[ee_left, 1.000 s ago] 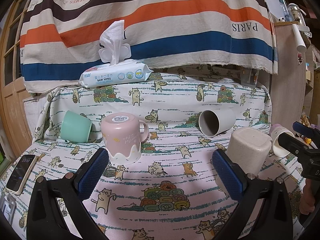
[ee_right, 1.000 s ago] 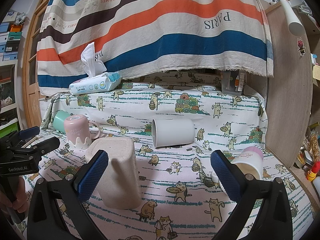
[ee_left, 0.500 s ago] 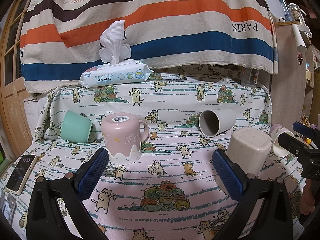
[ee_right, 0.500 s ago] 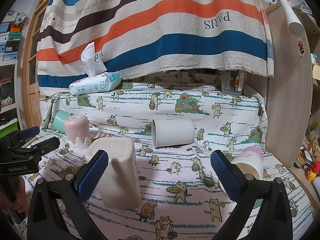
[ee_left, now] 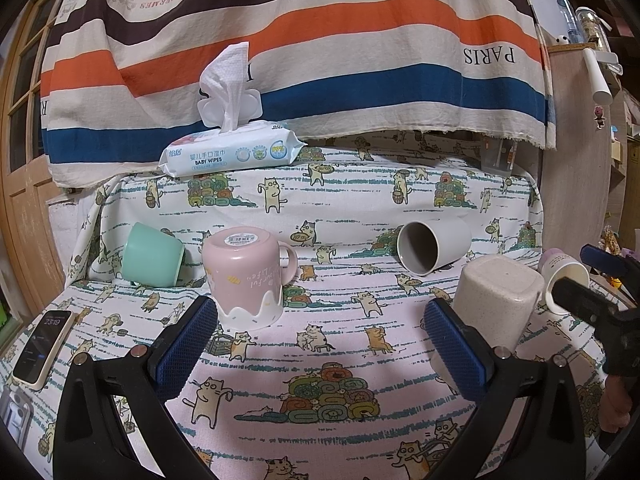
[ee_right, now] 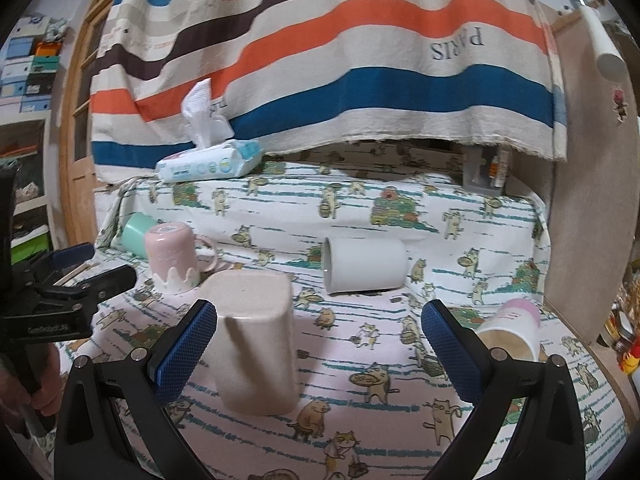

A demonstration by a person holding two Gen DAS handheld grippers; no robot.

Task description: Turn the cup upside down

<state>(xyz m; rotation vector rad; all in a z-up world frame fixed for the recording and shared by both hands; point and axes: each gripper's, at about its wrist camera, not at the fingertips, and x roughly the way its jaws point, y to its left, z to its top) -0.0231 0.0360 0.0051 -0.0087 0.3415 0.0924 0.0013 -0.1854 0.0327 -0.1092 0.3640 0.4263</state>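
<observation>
A pink mug (ee_left: 246,276) stands upside down on the cat-print cloth (ee_left: 320,360); it also shows in the right wrist view (ee_right: 174,258). A beige square cup (ee_left: 498,300) (ee_right: 256,340) stands upside down too. A white cup (ee_left: 434,246) (ee_right: 364,264), a mint cup (ee_left: 152,256) (ee_right: 136,230) and a lilac-rimmed paper cup (ee_left: 564,282) (ee_right: 510,330) lie on their sides. My left gripper (ee_left: 320,340) is open and empty, just in front of the pink mug. My right gripper (ee_right: 320,348) is open and empty, with the beige cup by its left finger.
A pack of baby wipes (ee_left: 232,152) lies on the raised ledge at the back under a striped cloth (ee_left: 320,40). A phone (ee_left: 42,346) lies at the cloth's left edge. A wooden panel (ee_right: 588,200) bounds the right side.
The left view is unchanged. The right wrist view has shifted and blurred slightly: my right gripper has moved a little, still open and empty.
</observation>
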